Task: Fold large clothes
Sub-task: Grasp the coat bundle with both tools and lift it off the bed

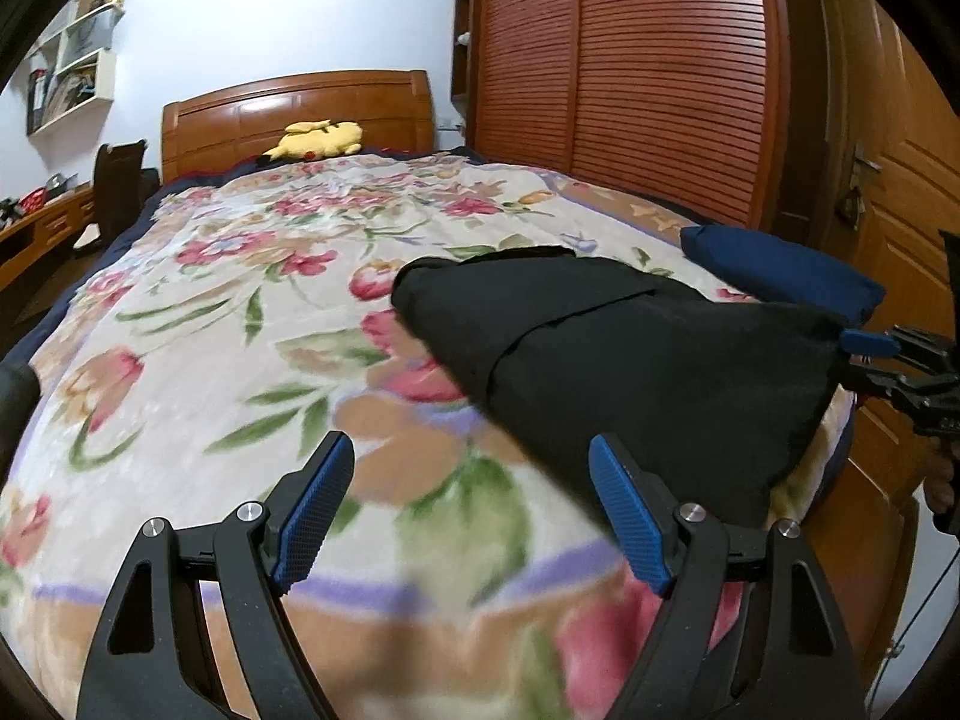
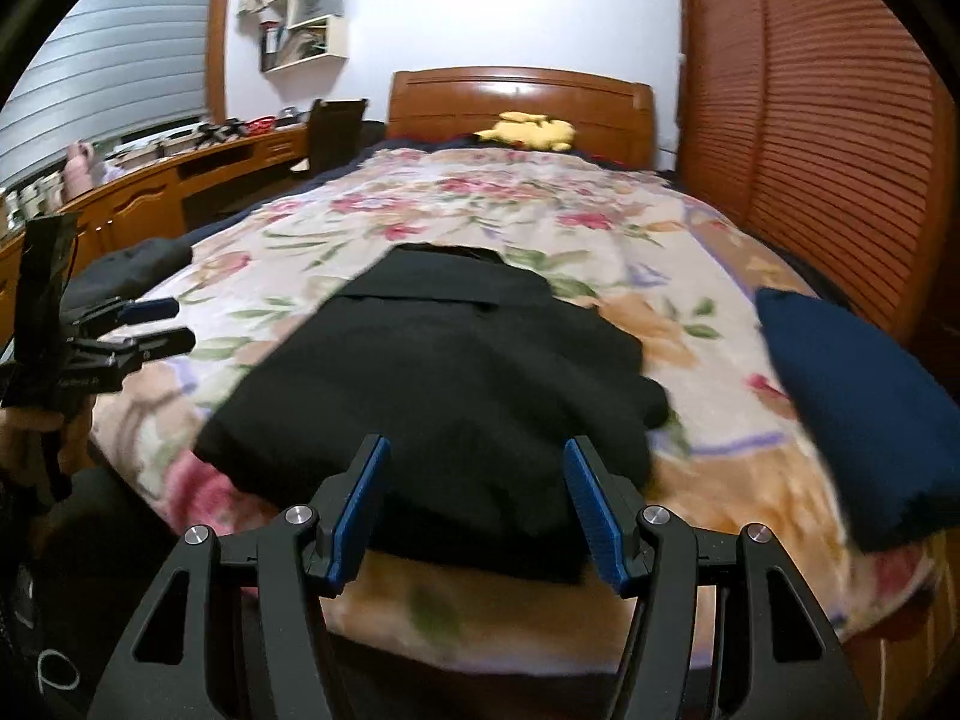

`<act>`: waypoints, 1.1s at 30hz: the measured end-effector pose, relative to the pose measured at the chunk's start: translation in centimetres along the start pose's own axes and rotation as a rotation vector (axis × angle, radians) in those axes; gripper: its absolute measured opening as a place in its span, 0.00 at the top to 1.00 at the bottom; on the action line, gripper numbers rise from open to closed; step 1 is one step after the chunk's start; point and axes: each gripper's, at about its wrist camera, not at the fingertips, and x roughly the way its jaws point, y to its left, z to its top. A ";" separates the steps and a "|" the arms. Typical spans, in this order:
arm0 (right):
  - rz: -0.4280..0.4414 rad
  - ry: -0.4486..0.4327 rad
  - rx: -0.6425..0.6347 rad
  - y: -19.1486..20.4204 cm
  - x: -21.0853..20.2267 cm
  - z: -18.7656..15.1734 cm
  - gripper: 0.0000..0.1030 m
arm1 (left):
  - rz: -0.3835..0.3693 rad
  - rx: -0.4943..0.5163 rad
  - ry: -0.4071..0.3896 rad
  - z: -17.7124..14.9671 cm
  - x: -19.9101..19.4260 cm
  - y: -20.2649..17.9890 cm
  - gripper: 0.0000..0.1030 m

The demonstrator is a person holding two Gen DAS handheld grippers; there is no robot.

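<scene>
- We see a black garment (image 2: 444,372) lying partly folded on the floral blanket (image 1: 198,312) that covers the bed, near the foot end and toward the side by the wardrobe.
- In the left wrist view one long panel of the garment lies folded over the rest, leaving a straight edge across the cloth.
- Our left gripper (image 1: 468,510) hangs over bare blanket with its blue-padded jaws spread wide — nothing lies between them, and the garment's near corner sits just beside the right-hand finger.
- Our right gripper (image 2: 477,510) points at the garment's near edge; its jaws stand moderately apart, the black cloth shows in the gap beyond them, and the pads do not look to be pressing on it.
- From the left wrist view the right gripper appears at the far right, its fingertips at the garment's edge; whether they touch the cloth we cannot tell.
- A folded navy-blue cloth (image 2: 864,408) lies on the blanket on the wardrobe side of the garment, near it but apart.
- A yellow plush toy (image 1: 318,141) rests at the wooden headboard (image 1: 240,114), well apart from the garment.
- A louvred wooden wardrobe (image 1: 648,72) runs along one side of the bed — a wooden desk (image 2: 150,186) and a dark chair (image 2: 336,132) stand on the other.
- White wall shelves (image 2: 306,18) hang above the desk.
</scene>
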 end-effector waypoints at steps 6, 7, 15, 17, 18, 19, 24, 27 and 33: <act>-0.044 0.010 0.024 -1.0 -1.0 -1.5 0.40 | -0.009 0.028 0.009 2.9 3.5 -0.2 0.21; -0.048 0.016 0.031 -1.0 -1.1 -1.7 0.40 | -0.007 0.031 0.007 3.5 4.1 -0.1 0.21; -0.057 0.054 0.083 -2.2 0.6 -2.2 0.40 | 0.003 0.040 0.037 7.1 9.7 0.7 0.21; -0.052 0.058 0.093 -2.3 1.3 -2.1 0.40 | 0.008 0.036 0.057 7.7 11.1 1.1 0.21; -0.048 0.061 0.098 -2.3 1.5 -2.0 0.40 | 0.012 0.033 0.066 7.8 11.6 1.3 0.21; -0.043 0.065 0.105 -2.4 1.9 -2.1 0.40 | 0.015 0.032 0.078 8.1 12.3 1.5 0.21; -0.018 0.073 0.120 -2.1 3.8 -2.1 0.40 | 0.035 0.013 0.131 9.1 15.6 2.7 0.21; -0.018 0.074 0.135 -2.0 4.7 -2.1 0.38 | 0.040 0.001 0.168 9.5 17.6 3.5 0.21; -0.023 0.062 0.195 -2.6 5.2 -2.5 0.26 | 0.046 0.003 0.256 9.1 20.4 4.1 0.20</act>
